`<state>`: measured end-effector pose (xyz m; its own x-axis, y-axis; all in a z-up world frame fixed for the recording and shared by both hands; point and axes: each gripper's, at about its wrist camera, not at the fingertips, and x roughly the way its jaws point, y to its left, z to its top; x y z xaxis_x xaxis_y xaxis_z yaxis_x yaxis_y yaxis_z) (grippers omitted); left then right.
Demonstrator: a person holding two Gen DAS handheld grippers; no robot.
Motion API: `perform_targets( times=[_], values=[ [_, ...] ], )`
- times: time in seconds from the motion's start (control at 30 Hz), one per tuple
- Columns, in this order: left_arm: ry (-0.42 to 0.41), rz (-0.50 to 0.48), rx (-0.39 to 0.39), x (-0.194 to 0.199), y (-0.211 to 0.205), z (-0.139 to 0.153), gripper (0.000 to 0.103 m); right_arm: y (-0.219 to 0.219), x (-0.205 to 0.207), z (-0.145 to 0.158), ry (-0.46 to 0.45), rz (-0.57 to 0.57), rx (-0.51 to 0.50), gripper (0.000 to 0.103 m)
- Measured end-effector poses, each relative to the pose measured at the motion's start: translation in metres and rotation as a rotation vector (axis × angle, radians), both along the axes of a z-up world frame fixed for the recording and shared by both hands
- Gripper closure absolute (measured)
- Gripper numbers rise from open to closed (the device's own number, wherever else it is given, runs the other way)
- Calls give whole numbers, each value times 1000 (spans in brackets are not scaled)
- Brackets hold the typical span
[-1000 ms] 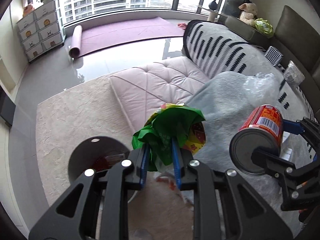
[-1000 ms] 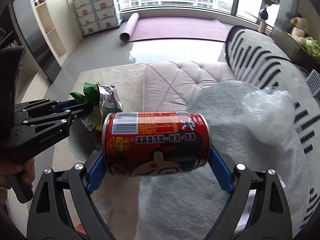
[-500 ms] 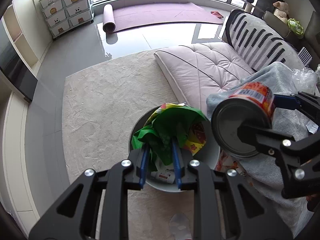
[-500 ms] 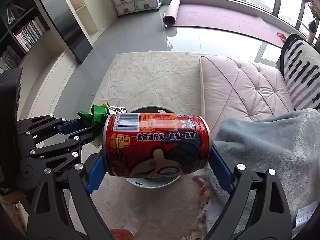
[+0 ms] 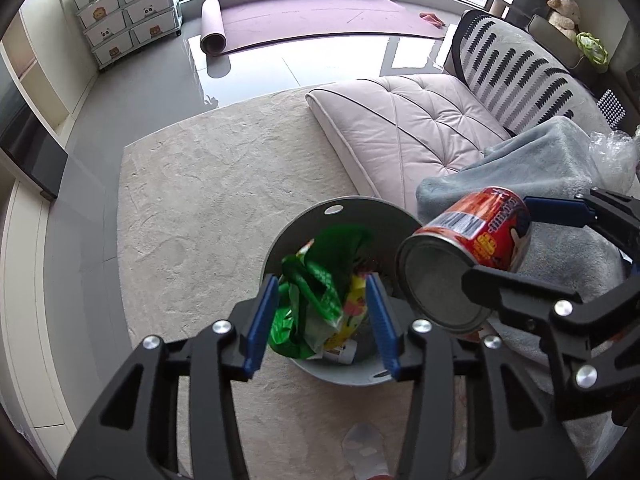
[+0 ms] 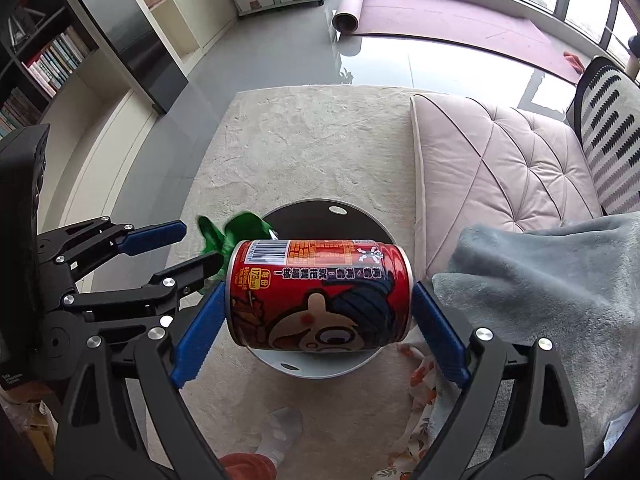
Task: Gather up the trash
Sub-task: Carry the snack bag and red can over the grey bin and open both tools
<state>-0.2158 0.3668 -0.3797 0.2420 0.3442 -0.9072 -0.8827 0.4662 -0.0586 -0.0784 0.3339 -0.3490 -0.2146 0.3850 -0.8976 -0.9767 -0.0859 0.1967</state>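
Note:
A round grey trash bin (image 5: 352,216) stands on the beige rug, also in the right wrist view (image 6: 316,368). My left gripper (image 5: 322,312) is open above the bin. A crumpled green and yellow wrapper (image 5: 320,296) is between its spread blue pads and dropping into the bin; it also shows in the right wrist view (image 6: 236,228). My right gripper (image 6: 316,308) is shut on a red drink can (image 6: 320,292), held sideways above the bin. The can also shows in the left wrist view (image 5: 468,252) at the bin's right rim.
A pink cushion (image 5: 404,128) and a grey blanket (image 5: 560,184) on the sofa lie to the right of the bin. A clear plastic bag (image 5: 612,160) sits on the blanket. A rolled purple mat (image 5: 214,28) lies far off. A socked foot (image 6: 280,432) stands near the bin.
My left gripper has opened and let go of the wrapper, which is falling into the bin. Both grippers have moved over the bin. The right gripper keeps hold of the can.

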Motion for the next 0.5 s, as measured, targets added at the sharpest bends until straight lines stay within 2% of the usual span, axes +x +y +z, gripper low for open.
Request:
perform_targets(
  times=[0.3,0.5],
  values=[
    [-9,6,12,2,1,9,53,2,4,8,4,-3,34,14],
    [-15,-24,22,12,-4,19,53,-9,11,19,-28,-6,60,14]
  ],
)
